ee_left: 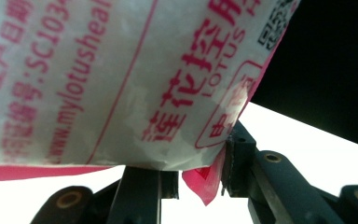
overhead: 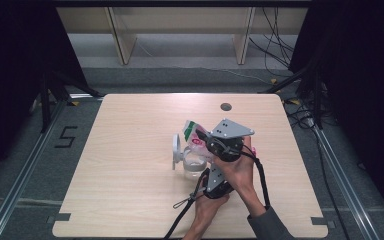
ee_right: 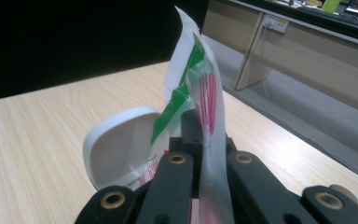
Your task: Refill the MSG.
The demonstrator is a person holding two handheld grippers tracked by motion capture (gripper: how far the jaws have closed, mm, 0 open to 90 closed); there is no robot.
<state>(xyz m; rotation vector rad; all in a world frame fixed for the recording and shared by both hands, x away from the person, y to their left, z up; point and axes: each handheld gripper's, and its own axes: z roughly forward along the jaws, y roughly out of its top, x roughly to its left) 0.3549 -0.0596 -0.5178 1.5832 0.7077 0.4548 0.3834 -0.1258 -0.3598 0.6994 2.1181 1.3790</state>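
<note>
The right claw (ee_right: 205, 158) is pressed together, pinching the white plastic bag with red writing and a green stripe (ee_right: 200, 88). The left claw (ee_left: 200, 179) pinches the bag's lower edge. The bag hangs just above the clear round jar with a white flip lid (overhead: 192, 165) on the light wooden counter (overhead: 130, 165).

Your white bag (ee_right: 200, 93) with red print and a green stripe stands on edge, pinched flat between your right jaws; its lower red-edged corner (ee_left: 205, 179) sits between your left jaws, above the clear lidded container (overhead: 192, 162) below.
</note>
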